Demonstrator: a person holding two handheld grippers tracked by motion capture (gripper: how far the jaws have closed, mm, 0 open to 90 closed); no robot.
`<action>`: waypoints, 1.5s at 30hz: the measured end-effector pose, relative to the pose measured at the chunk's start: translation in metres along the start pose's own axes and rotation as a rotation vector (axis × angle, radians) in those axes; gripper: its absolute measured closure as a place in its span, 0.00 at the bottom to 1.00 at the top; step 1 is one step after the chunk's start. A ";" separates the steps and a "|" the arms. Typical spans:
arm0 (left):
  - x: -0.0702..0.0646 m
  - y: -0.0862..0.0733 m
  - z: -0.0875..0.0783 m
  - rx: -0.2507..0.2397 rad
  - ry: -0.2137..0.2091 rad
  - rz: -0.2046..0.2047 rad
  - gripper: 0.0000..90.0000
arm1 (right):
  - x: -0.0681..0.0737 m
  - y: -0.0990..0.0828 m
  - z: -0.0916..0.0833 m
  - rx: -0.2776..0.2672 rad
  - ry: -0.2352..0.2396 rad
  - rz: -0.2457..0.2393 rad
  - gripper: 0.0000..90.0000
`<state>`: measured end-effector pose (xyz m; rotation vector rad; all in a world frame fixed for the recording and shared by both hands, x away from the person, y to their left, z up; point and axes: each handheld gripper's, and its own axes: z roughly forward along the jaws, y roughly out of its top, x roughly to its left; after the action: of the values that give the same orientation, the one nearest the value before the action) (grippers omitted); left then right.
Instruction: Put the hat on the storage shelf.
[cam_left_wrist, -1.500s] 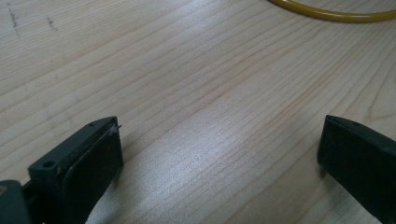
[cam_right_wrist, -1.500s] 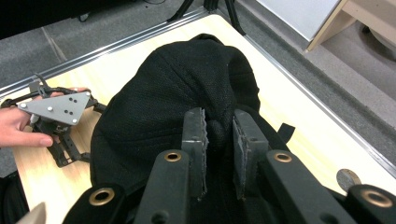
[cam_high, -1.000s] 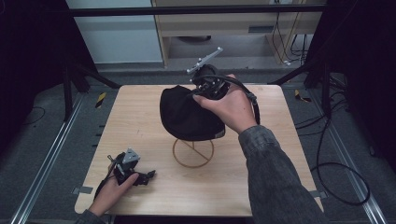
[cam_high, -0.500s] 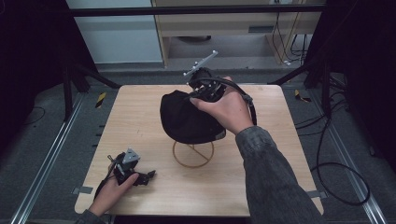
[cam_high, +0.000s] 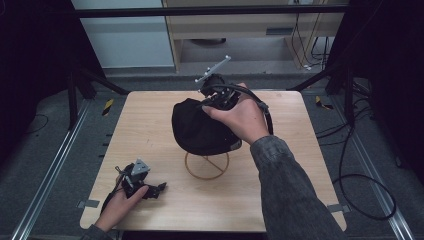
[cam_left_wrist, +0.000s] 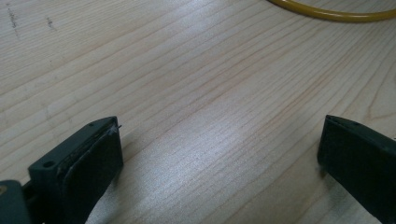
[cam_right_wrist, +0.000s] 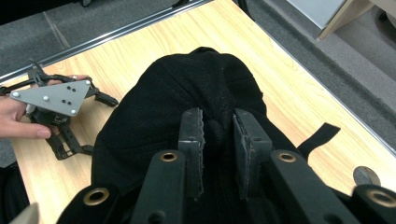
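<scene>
A black cap (cam_high: 200, 127) sits over a yellow wire stand (cam_high: 206, 166) in the middle of the wooden table (cam_high: 150, 115). My right gripper (cam_high: 207, 103) comes at it from the far right side and is shut on a fold of the cap's fabric. In the right gripper view that fold of the cap (cam_right_wrist: 187, 93) bunches between the two pads of the right gripper (cam_right_wrist: 218, 123). My left gripper (cam_high: 159, 189) rests low over the table near the front left corner, open. Bare wood lies between its wide-set jaws (cam_left_wrist: 219, 154), and the stand's yellow ring (cam_left_wrist: 327, 11) curves beyond them.
The cap's strap (cam_right_wrist: 322, 133) hangs out on the far side. The left gripper's grey plate (cam_right_wrist: 51, 97) and the hand holding it show beyond the cap. Dark metal frame legs and floor rails (cam_high: 50, 170) surround the table, and cables (cam_high: 360, 180) lie at right.
</scene>
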<state>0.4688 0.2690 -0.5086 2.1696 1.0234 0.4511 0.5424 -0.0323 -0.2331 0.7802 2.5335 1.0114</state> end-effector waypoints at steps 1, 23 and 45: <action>0.000 0.000 0.000 0.000 -0.001 0.000 0.00 | 0.000 0.000 0.000 0.000 -0.002 -0.001 0.83; 0.000 0.000 0.000 0.000 -0.002 0.001 0.00 | -0.001 -0.008 0.002 0.001 0.006 0.016 0.77; 0.000 0.000 0.000 0.000 -0.002 0.002 0.00 | 0.002 -0.014 -0.002 -0.021 0.002 0.032 0.60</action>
<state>0.4687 0.2691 -0.5086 2.1709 1.0198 0.4499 0.5344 -0.0405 -0.2416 0.8171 2.5153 1.0477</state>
